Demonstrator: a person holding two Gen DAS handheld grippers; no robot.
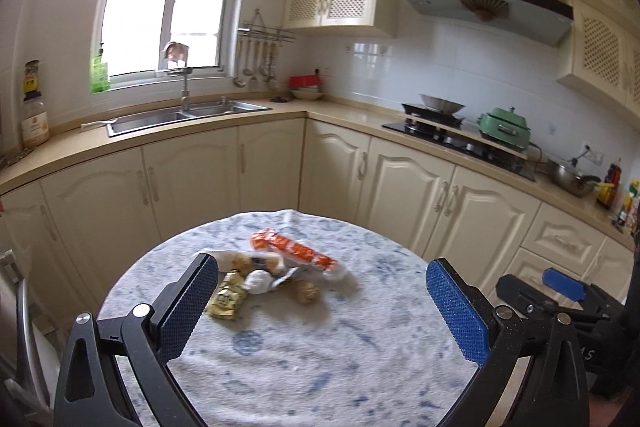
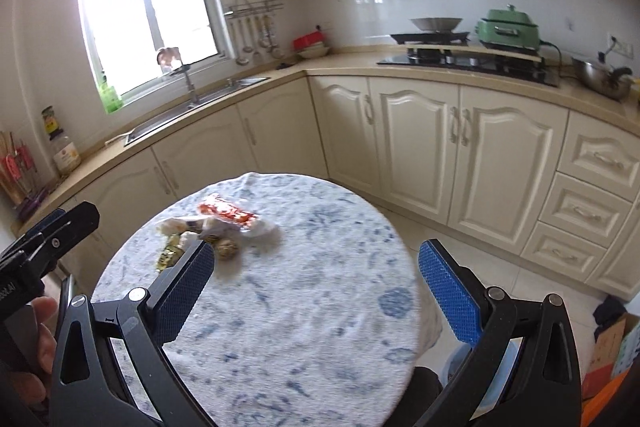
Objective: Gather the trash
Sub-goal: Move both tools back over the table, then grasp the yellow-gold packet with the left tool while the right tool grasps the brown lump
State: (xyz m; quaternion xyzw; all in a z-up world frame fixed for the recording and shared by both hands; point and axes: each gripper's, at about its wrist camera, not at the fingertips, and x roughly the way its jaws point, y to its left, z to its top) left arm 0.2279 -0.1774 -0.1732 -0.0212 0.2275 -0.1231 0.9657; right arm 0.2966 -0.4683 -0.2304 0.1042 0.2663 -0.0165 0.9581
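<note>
Trash is sitting in one small heap on the round table covered in a white cloth with blue flecks (image 1: 304, 359), and you are holding both claws back from it, wide apart and gripping nothing.

You are keeping the left gripper (image 1: 322, 307) low over the near edge of the table, fingers spread, probably so the heap stays framed between the pads before you commit. From that claw the pile is lying ahead at about eleven o'clock, near the left pad but apart from it.

Nearest you are the crumpled yellow-gold foil wrapper (image 1: 226, 297) and, just to its right, the brown round nut-like lump (image 1: 307, 291). Between them a white crumpled paper wad (image 1: 258, 281) is touching a clear plastic packet holding pale round pieces (image 1: 248, 261). Farthest is the long orange and white plastic wrapper (image 1: 294, 251), slanting from ten toward four o'clock. The pieces are bunched close, so I judge one pinch may catch two at once.

You are hovering the right gripper (image 2: 316, 285) released as well, off to the right; its pile is sitting at ten o'clock, the brown lump just beyond its left pad. A pale blue bin-like rim (image 2: 456, 359) is showing below the table at five o'clock, partly hidden.

Beyond, cream kitchen cabinets (image 1: 400, 195) are curving round the room.
</note>
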